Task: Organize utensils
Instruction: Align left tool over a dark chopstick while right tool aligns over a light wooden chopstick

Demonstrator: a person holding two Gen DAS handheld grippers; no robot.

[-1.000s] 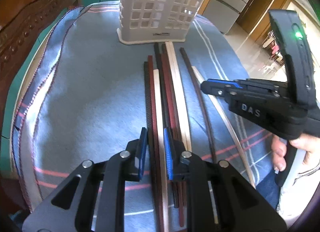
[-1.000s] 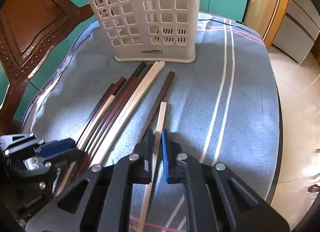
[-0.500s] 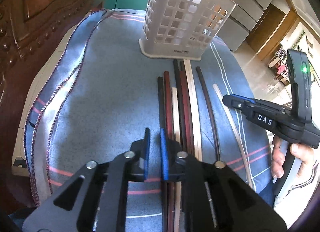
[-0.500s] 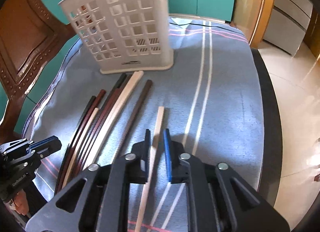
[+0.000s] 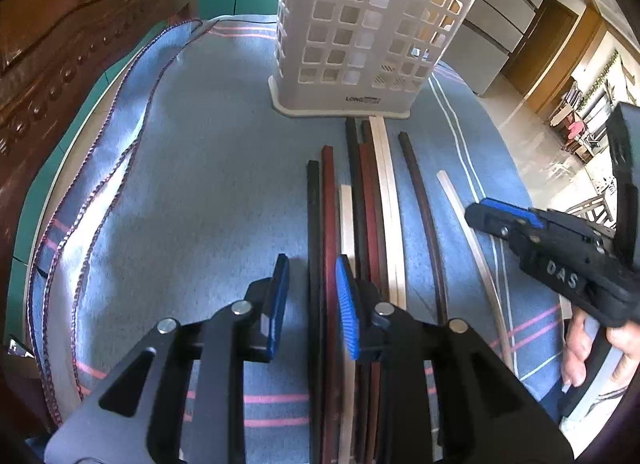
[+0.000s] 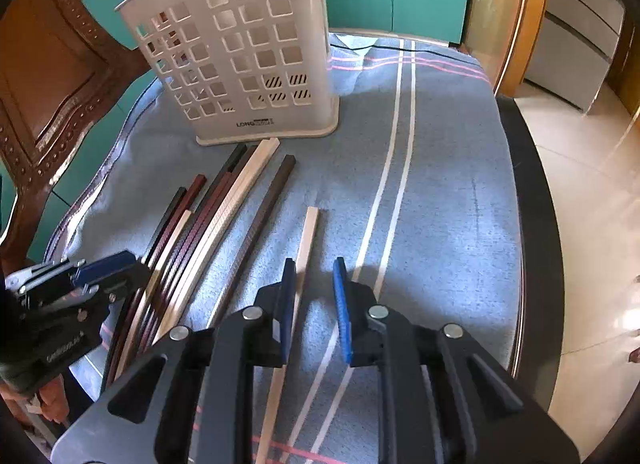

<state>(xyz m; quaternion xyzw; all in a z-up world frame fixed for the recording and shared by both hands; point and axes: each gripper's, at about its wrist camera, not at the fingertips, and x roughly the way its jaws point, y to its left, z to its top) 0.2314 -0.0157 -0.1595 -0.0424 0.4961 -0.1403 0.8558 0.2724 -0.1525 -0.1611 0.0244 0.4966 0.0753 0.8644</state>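
Observation:
Several chopsticks, black, dark red and pale wood, lie side by side on the blue cloth (image 5: 192,191), pointing at a white slotted utensil holder (image 5: 360,35) that stands at the far end. My left gripper (image 5: 310,268) is open, low over the near ends of the black chopstick (image 5: 313,223) and the dark red chopstick (image 5: 329,199). My right gripper (image 6: 314,272) is open beside a lone pale chopstick (image 6: 307,240) that passes under its left finger. The holder (image 6: 240,51) also shows in the right wrist view.
A carved wooden chair (image 5: 60,35) stands at the table's left. The dark table edge (image 6: 536,223) runs along the right, with tiled floor beyond. A cable (image 6: 400,48) lies across the far end of the cloth.
Both grippers have opened from nearly shut. The left gripper has settled over the leftmost chopsticks. The right gripper has shifted a little to the right of the pale chopstick.

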